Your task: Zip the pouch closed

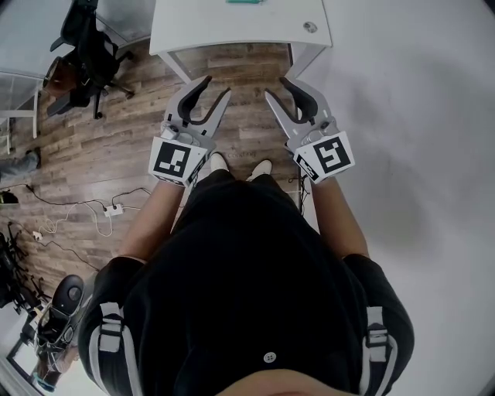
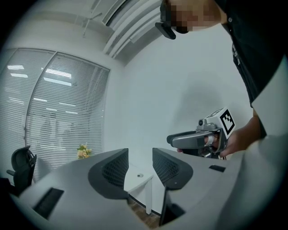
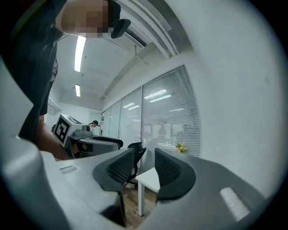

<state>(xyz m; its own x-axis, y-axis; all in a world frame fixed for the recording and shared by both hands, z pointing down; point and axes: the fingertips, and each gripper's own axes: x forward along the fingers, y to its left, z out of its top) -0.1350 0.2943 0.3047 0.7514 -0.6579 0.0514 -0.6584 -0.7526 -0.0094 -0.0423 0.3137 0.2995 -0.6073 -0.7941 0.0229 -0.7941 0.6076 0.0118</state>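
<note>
At 12 o'clock in the head view, white worktop, with a round grommet near its right corner and a teal sliver at the far edge, cut off by the frame. Too little of it showing to call it the pouch, and no clearer sight of the pouch in either gripper view.

Just short of the worktop's near edge, over the wood floor, left gripper at 11 o'clock and right gripper at 1 o'clock. Side by side, near each other yet apart, both pointing toward 12 o'clock and touching nothing.

Jaws of the left gripper parted, with only air and the distant worktop corner between the pads. Jaws of the right gripper parted likewise, with nothing between them but a far worktop edge and floor.

Marker cubes at the rear of each, forearms trailing back to a black top. Pair of shoes on the floor just behind the grippers, near the centre.

Toward 10 o'clock, black office chair. Toward 8 o'clock, power strip and loose cables on the floor.

Off at 9 o'clock in the left gripper view, window blinds, with a small bunch of flowers low beside them.
</note>
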